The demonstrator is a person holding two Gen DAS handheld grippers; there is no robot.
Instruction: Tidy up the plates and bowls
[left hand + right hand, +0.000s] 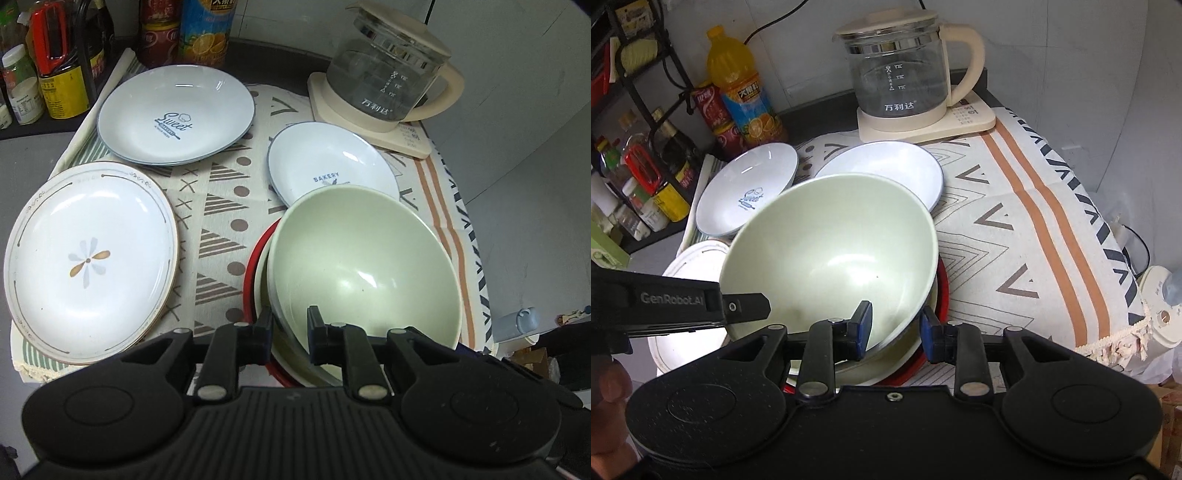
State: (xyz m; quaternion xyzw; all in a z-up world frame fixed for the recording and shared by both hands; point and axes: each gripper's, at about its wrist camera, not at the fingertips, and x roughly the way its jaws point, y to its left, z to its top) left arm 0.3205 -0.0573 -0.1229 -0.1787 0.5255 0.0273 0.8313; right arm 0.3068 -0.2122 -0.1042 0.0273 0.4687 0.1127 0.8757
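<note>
1. The pale green glossy bowl (364,266) sits tilted on top of a cream bowl and a red dish (943,291), at the near side of the patterned cloth (221,206).
2. Both grippers straddle its near rim: the left gripper (290,326) and the right gripper (895,326) each have one finger inside and one outside, spread with a gap, so neither appears to pinch yet.
3. Plates look sorted already: the flower-print white plate (92,258), the "Sweet" blue-rimmed plate (175,114) and the "Bakery" plate (328,166) each top a low pile.
4. Left, I judge: seating the green bowl squarely in its stack.
</note>
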